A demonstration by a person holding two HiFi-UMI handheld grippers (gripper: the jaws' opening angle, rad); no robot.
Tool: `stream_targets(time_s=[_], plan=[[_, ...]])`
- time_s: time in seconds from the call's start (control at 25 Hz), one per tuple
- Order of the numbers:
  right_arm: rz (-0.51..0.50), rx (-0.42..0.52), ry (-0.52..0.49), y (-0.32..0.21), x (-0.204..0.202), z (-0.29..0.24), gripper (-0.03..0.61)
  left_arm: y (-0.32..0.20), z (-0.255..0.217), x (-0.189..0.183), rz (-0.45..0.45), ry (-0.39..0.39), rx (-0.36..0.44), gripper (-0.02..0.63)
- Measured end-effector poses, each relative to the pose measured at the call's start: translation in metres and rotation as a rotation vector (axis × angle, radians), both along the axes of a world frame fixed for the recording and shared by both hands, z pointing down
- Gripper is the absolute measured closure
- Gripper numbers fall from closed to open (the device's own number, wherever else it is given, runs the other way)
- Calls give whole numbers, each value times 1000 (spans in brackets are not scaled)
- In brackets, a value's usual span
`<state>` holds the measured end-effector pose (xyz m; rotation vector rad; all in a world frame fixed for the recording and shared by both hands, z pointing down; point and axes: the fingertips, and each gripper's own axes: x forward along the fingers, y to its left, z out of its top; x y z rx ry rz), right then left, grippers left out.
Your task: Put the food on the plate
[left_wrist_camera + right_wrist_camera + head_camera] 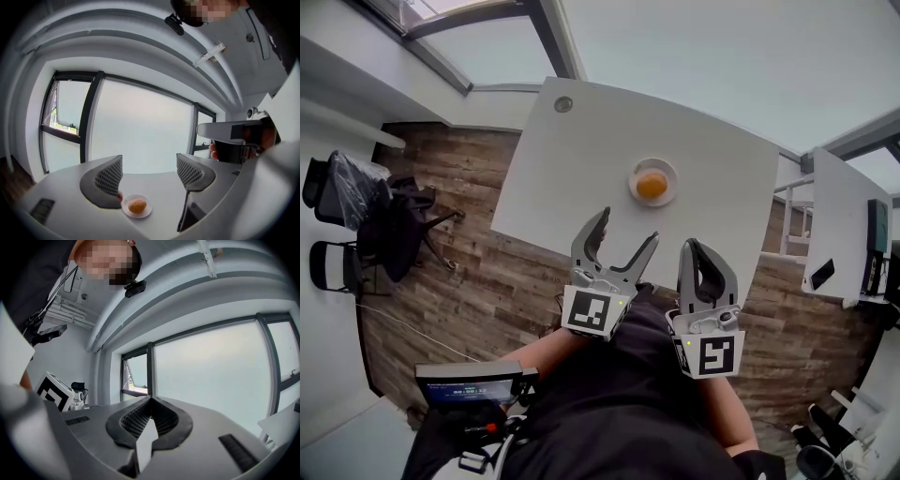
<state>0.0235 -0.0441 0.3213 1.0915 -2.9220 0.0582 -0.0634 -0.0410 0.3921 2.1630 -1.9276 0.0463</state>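
Since the round orange food [652, 186] sits on the small white plate [634, 178] mid-table [572, 159], placing looks done. Left gripper [628, 225]: jaws spread, nothing between. Right gripper [694, 248]: pressed closed, empty. Both hang well apart from the plate, so no further grasp seems needed.

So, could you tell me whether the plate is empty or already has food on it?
Occupied: one round orange food item lies in the middle of the white plate.

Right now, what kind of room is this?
Probably an office or meeting room: a big white table, black office chairs on a wood floor, and wide windows.
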Motion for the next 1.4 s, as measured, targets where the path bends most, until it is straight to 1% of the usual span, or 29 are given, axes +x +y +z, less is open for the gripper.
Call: stream_targets(time_s=[0.12,0.2,0.4,0.48,0.52,0.6,0.72,0.84,1.0,1.12,1.28,1.4], plan=[[-8,1,-5,4,-3,-1,572,6,-10,2,-2,-11,35,244],[-10,5,-9,5,-2,-3,572,9,-14,4,0,-16,48,298],[-17,14,-23,10,-2,-7,572,15,-22,2,-7,-34,85,381],[-18,19,-24,11,-1,-8,572,17,-24,3,-5,-35,90,471],[-18,20,-25,12,-1,-8,572,18,-24,5,-1,-32,91,502],[-19,16,-27,13,-1,-7,572,21,-24,8,7,-31,91,532],[-27,14,-28,16,-4,-6,572,25,-24,7,9,-40,90,559],[-34,12,-24,19,-9,-6,572,29,-24,1,-7,-40,85,607],[-38,10,-22,20,-14,-6,572,31,-23,-6,-19,-34,86,607],[-42,17,6,22,-21,-4,572,31,-24,-11,-25,-26,87,607],[-53,69,50,24,-32,-6,572,31,-24,-15,-18,-38,92,607],[-47,71,53,25,-31,-7,572,30,-23,-12,-5,-37,90,607]])
